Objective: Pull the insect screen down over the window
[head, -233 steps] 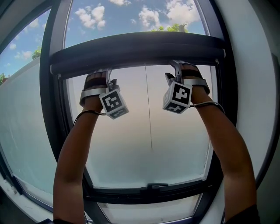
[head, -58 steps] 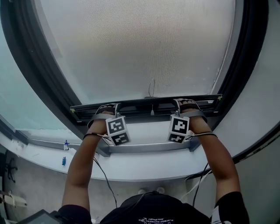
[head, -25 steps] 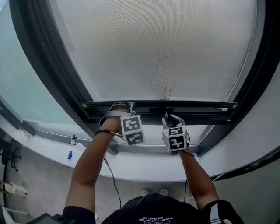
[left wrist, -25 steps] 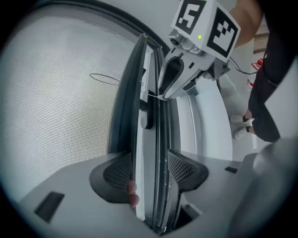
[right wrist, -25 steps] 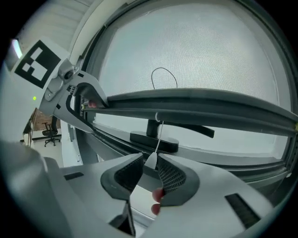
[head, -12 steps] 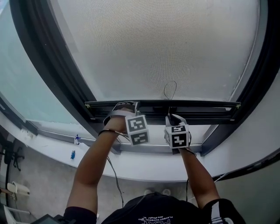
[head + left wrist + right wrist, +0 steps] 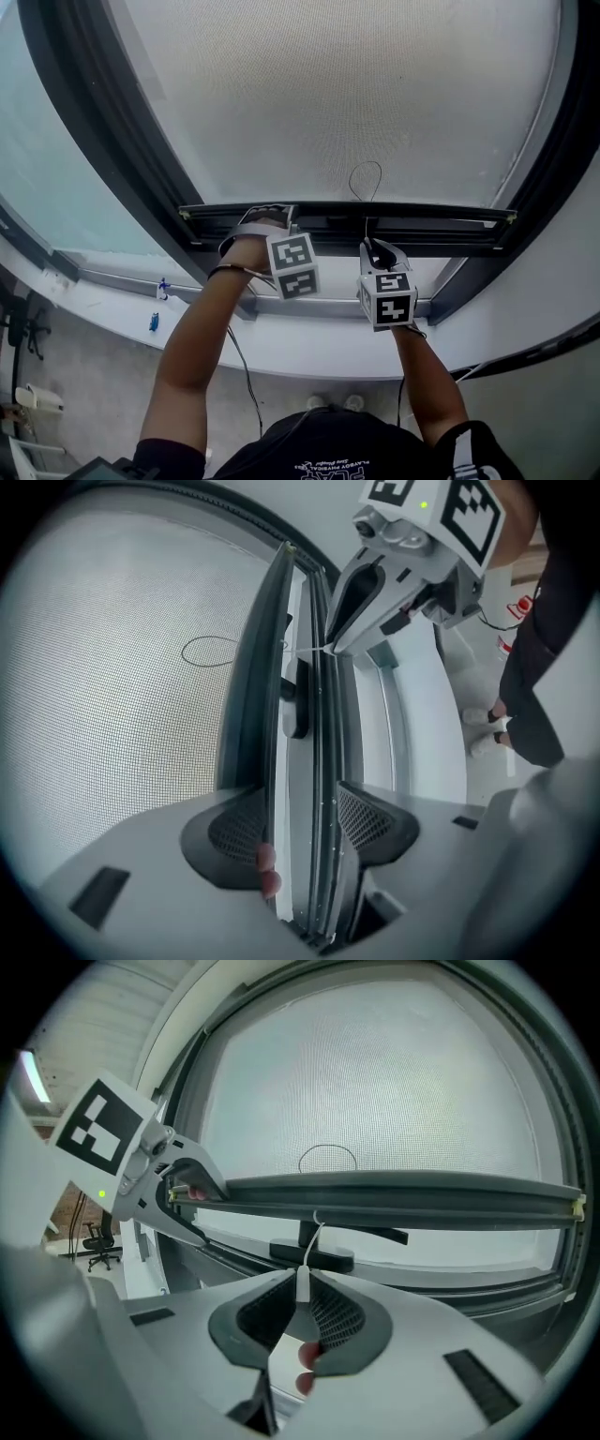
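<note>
The grey mesh insect screen (image 7: pixel 347 94) covers the window down to its dark bottom bar (image 7: pixel 431 223). My left gripper (image 7: pixel 270 221) is shut on that bar (image 7: pixel 267 667), one pad (image 7: pixel 239 827) on each side. My right gripper (image 7: pixel 371 247) sits at the bar's middle. Its jaws have just been closing, and they pinch the white tag of the pull cord (image 7: pixel 304 1283). A thin loop of that cord (image 7: pixel 366 178) rests against the mesh. In the left gripper view the right gripper (image 7: pixel 330 649) shows with the cord taut at its tips.
The dark window frame (image 7: pixel 112 159) surrounds the screen, with a white sill (image 7: pixel 309 352) below it. A dark latch (image 7: pixel 312 1252) sits under the bar. Small blue items (image 7: pixel 153 322) lie on the sill at left. A cable (image 7: pixel 239 361) hangs beneath my left arm.
The bar has come down from the window's top. My right gripper left the bar's right part, went to the middle, closed on the cord tag and drew back slightly. The left grip is unchanged.
</note>
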A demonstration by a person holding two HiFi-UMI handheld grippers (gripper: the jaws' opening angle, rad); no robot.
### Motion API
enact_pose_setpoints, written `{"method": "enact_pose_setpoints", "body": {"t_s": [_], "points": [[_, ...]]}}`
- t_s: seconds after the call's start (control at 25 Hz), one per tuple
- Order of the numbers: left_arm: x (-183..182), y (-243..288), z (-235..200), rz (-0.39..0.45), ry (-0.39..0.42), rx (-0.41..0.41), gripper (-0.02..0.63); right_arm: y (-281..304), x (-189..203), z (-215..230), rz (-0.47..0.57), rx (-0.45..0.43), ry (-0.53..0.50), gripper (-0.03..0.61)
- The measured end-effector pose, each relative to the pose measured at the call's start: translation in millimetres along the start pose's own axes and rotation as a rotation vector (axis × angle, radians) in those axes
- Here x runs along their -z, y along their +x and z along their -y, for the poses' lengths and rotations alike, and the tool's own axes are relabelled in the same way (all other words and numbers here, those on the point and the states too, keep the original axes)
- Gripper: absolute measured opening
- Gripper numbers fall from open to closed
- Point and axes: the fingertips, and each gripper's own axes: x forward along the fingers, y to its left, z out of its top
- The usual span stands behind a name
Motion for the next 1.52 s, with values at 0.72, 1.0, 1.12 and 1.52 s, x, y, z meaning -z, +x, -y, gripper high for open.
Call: {"method": "enact_pose_setpoints", "body": {"t_s": [0.72, 1.0, 1.12, 1.52], "points": [[-0.9, -0.3, 0.1, -0.025, -0.022, 0.015, 0.245, -8.3, 137.3, -19.7, -0.241, 0.018, 0.060, 0.049], [-1.6, -0.4, -1.7, -0.034, -0.030, 0.027, 0.245, 25.3, 185.7, -19.9, -0.318, 0.019, 0.034, 0.049], [-5.7, -0.3, 0.9, -0.025, -0.040, 0.034, 0.245, 32.4, 203.7, -13.7, -0.348, 0.033, -0.020, 0.049], [-3.3, -1.3, -0.1, -0.025, -0.039, 0.039, 0.236, 37.3, 212.9, -4.4, -0.383, 0.060, -0.119, 0.069]]}}
